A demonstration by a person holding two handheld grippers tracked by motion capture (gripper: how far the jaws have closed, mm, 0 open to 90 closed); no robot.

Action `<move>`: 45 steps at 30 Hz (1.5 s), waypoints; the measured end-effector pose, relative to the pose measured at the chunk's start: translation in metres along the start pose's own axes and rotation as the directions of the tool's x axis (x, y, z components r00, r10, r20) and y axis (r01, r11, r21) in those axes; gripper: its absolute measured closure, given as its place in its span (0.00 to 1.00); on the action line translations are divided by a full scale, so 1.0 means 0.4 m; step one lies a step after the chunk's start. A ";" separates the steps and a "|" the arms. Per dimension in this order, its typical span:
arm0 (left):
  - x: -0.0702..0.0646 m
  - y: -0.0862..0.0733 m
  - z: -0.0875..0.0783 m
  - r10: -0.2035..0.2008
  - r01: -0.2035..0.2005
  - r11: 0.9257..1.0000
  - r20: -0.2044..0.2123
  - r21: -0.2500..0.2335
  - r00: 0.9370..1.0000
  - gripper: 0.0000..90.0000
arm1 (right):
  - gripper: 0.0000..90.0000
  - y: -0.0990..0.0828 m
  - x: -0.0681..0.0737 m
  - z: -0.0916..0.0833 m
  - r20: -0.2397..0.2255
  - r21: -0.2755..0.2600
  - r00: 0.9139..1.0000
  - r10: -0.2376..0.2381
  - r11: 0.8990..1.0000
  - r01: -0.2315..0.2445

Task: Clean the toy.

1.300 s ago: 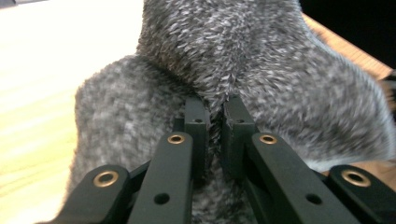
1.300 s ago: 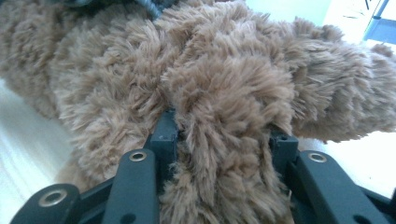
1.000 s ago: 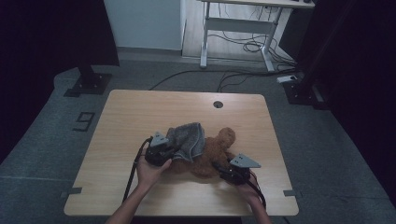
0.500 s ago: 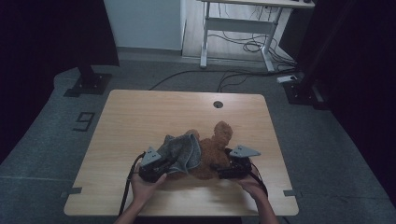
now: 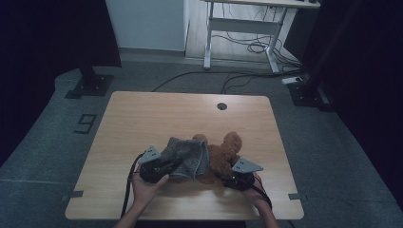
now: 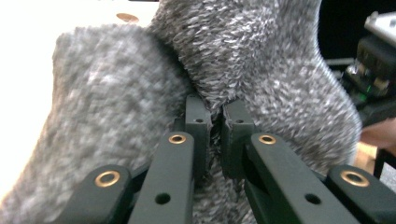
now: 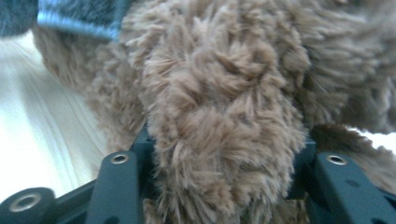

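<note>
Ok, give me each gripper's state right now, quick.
Left gripper: shut on the grey fuzzy cloth.
Right gripper: jaws have just been closing, now gripping a limb of the brown teddy bear.

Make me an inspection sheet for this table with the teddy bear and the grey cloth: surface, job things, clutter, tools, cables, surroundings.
Surface: wooden table, round hole near its far edge.
Job's things: brown teddy bear lying on the table; fluffy grey cloth draped over its left part.
Clutter: nothing seen.
Tools: left tool shut, pinching a fold of the grey cloth; right tool has just been closing around a limb of the bear, jaws against the fur on both sides.
Cables: black cable trailing from the left tool; more cables on the floor beyond the table.
Surroundings: grey floor, white desk frame behind, black stands at both sides.
</note>
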State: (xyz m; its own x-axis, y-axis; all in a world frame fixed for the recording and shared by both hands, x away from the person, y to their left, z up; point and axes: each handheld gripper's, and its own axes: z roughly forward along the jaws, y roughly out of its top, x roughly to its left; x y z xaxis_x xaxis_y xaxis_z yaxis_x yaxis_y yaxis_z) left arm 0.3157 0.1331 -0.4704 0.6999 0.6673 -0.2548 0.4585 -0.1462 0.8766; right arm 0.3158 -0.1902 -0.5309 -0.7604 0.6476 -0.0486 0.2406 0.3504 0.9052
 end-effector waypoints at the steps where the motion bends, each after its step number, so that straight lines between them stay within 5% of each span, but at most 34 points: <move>1: -0.011 0.018 0.004 0.009 -0.009 1.000 0.001 -0.003 1.000 0.92 | 0.55 -0.003 0.002 -0.001 0.006 -0.004 1.000 -0.004 1.000 0.004; 6: -0.096 0.111 0.058 0.083 -0.083 0.996 0.014 -0.037 0.996 0.92 | 0.55 -0.006 0.013 -0.001 0.034 -0.011 0.999 -0.035 0.999 0.035; 10: -0.164 0.168 0.155 0.125 -0.125 0.992 0.025 0.021 0.992 0.92 | 0.55 -0.007 0.015 0.003 0.051 -0.015 0.998 -0.027 1.000 0.028; 15: -0.186 0.153 0.278 0.151 -0.145 0.976 -0.025 0.165 0.988 0.92 | 0.55 -0.007 0.019 0.010 0.090 -0.024 0.996 -0.019 0.999 0.021; 17: -0.172 0.132 0.289 0.135 -0.130 0.979 -0.024 0.155 0.991 0.93 | 0.55 -0.010 0.020 0.013 0.106 -0.019 0.994 -0.024 0.999 0.026; 24: -0.149 0.102 0.230 0.154 -0.147 0.980 -0.043 0.133 0.987 0.93 | 0.56 -0.009 0.032 0.018 0.141 -0.014 0.988 -0.065 0.998 0.068; 28: -0.106 0.085 0.173 0.155 -0.142 0.981 -0.098 0.130 0.983 0.94 | 0.56 -0.013 0.031 0.015 0.137 -0.022 0.989 -0.063 0.998 0.067; 33: -0.046 0.068 0.093 0.089 -0.083 0.993 -0.073 0.083 0.993 0.94 | 0.56 -0.016 0.028 0.012 0.123 -0.033 0.991 -0.061 0.997 0.065; 38: -0.003 0.040 0.019 0.074 -0.067 0.996 -0.149 0.050 0.986 0.94 | 0.56 -0.018 0.026 0.011 0.122 -0.034 0.991 -0.057 0.998 0.062; 41: 0.051 0.014 -0.017 0.010 -0.004 0.999 -0.159 0.038 0.987 0.94 | 0.56 -0.022 0.027 0.009 0.119 -0.040 0.991 -0.060 0.997 0.065; 45: 0.099 -0.009 -0.041 -0.026 0.039 0.997 -0.207 0.061 0.978 0.94 | 0.56 -0.023 0.027 0.008 0.115 -0.038 0.991 -0.063 0.997 0.068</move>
State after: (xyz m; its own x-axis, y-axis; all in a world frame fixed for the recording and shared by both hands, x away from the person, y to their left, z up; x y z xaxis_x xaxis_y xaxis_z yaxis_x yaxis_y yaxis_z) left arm 0.3328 0.1720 -0.4771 0.5590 0.8078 -0.1872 0.5180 -0.1639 0.8395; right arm 0.3073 -0.1844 -0.5410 -0.6996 0.6979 -0.1535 0.1654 0.3672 0.9153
